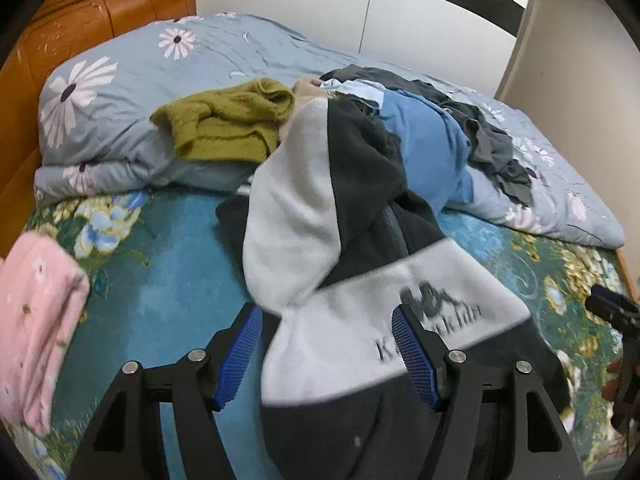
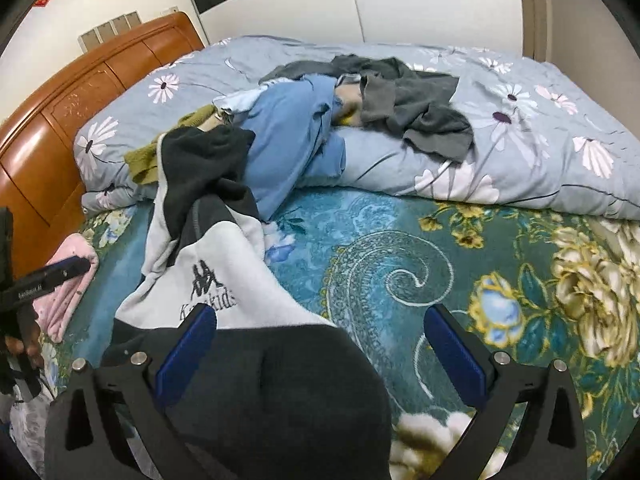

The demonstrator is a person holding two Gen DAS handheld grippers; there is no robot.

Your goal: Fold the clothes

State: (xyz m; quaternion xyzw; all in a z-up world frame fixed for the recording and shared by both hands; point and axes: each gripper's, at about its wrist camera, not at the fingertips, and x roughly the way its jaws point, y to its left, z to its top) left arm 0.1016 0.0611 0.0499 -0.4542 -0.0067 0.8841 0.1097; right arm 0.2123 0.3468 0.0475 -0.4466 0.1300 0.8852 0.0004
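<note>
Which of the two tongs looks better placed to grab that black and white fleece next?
Probably the left tongs: they stand open around the white logo panel of the fleece jacket. The right tongs, also open, straddle only its dark hem, half over the bedspread.

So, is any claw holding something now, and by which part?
Nothing is held. Both the left claw and the right claw stand open over the fleece, near its dark hem, and neither is closed on it.
</note>
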